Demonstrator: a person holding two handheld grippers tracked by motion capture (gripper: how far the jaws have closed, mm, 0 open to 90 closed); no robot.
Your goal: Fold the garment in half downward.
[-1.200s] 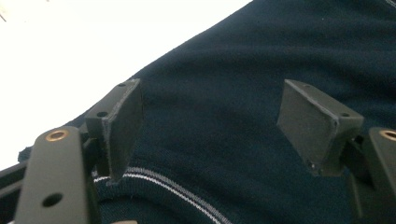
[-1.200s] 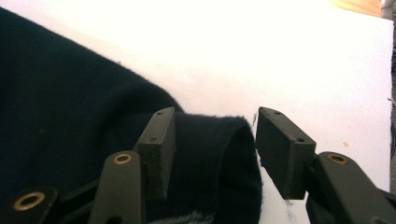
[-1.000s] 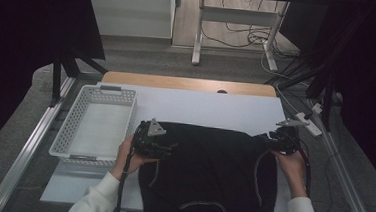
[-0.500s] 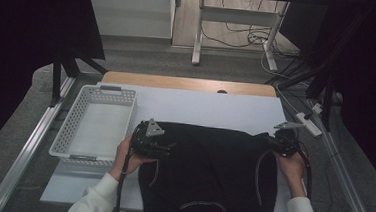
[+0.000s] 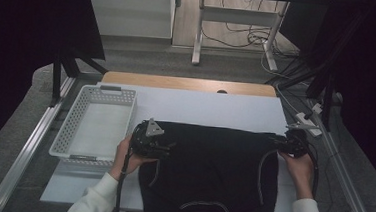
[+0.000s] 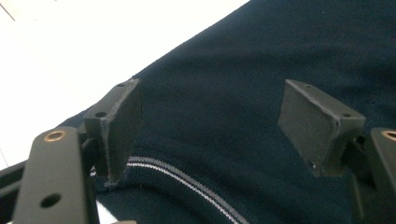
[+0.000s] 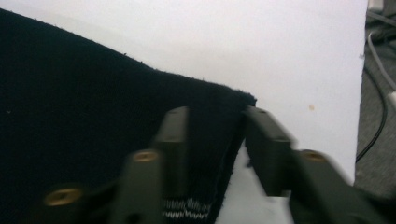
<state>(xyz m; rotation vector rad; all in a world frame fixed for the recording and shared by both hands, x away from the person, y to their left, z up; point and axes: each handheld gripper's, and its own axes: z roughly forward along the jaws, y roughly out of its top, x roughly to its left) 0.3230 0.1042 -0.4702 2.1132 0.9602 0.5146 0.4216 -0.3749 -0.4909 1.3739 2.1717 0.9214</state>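
Left gripper [image 6: 210,126] spread over the dark sweater's [image 5: 211,173] left edge, right gripper [image 7: 215,140] jaws just reopened astride its far right corner, nothing pinched; garment flat on white table [image 5: 201,107], smoothing step, next likely re-pinch corners to fold.

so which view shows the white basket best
The high view: the white basket shows whole there, on the table left of the dark garment and beside the left gripper. The left gripper view and the right gripper view look at the garment and the table.
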